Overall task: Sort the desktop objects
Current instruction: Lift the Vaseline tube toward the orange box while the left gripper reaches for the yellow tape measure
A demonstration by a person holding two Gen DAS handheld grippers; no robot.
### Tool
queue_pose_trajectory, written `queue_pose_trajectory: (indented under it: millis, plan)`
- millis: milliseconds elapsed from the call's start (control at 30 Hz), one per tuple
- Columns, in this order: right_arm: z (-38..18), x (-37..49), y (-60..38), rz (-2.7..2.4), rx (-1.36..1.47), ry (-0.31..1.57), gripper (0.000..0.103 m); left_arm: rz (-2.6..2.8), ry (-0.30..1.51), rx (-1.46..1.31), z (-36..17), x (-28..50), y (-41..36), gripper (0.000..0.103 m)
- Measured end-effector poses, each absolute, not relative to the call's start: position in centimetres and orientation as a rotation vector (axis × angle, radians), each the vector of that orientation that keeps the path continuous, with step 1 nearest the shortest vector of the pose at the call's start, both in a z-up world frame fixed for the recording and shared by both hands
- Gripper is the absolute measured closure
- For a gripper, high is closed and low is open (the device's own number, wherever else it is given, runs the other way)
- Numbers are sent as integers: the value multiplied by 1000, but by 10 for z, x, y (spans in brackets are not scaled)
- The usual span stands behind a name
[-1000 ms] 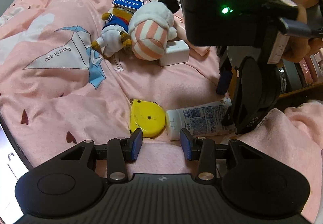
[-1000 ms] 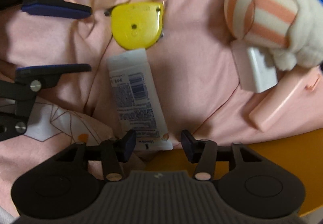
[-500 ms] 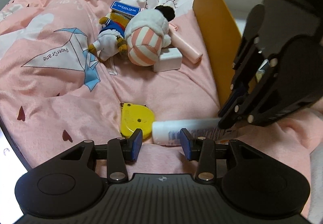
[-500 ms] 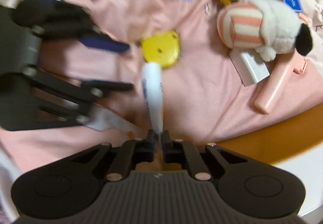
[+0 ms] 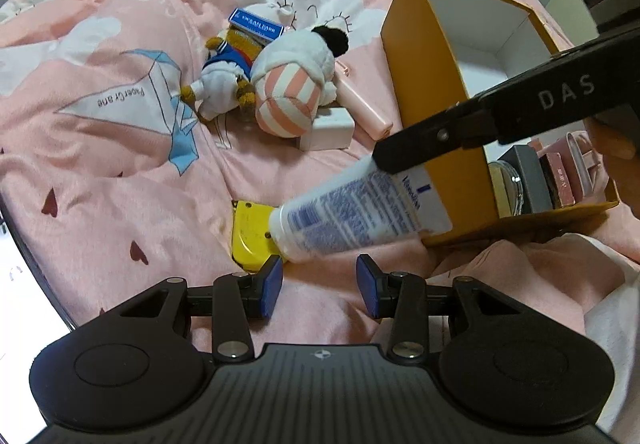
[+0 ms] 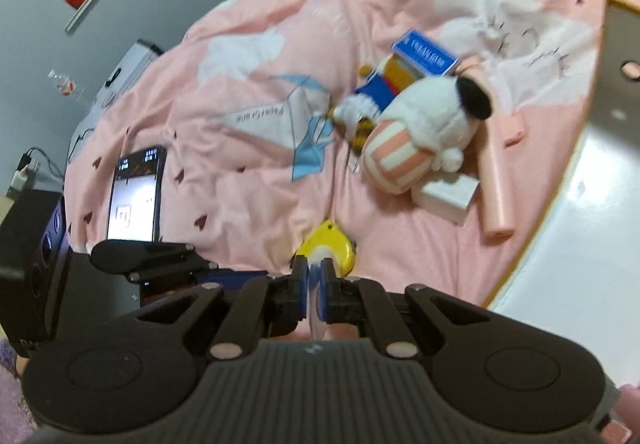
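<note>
We count one white squeeze tube with blue print (image 5: 360, 212), pinched by its flat end in our right gripper (image 6: 315, 284) and lifted off the pink printed bedspread (image 5: 120, 164) beside the orange open-topped box (image 5: 424, 92). Our left gripper (image 5: 319, 281) hangs half-open, empty. On the bedspread lie one yellow tape measure (image 5: 250, 232), two plush toys (image 5: 292, 92), one white block (image 5: 328, 130) and one pink stick (image 5: 364, 110).

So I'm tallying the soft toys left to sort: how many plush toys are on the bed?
2, touching, beside the orange box: the striped white plush and, left of it, the blue-jacketed plush. None seem hidden.
</note>
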State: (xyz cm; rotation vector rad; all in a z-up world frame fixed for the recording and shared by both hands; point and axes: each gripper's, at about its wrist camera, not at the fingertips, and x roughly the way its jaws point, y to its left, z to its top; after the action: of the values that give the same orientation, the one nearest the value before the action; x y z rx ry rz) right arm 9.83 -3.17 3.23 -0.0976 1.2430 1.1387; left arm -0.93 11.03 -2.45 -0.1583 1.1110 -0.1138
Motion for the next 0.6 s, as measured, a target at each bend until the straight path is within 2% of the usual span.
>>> queue_pose_trajectory:
  millis: [200,600]
  plan:
    - [45,102,-38,1022,-253,1160,97,-129,1097,-172,-21,-7,107,56]
    - [19,105,-33,951,-198,1116,92,-109,1110,-197,-24,-4,112,56]
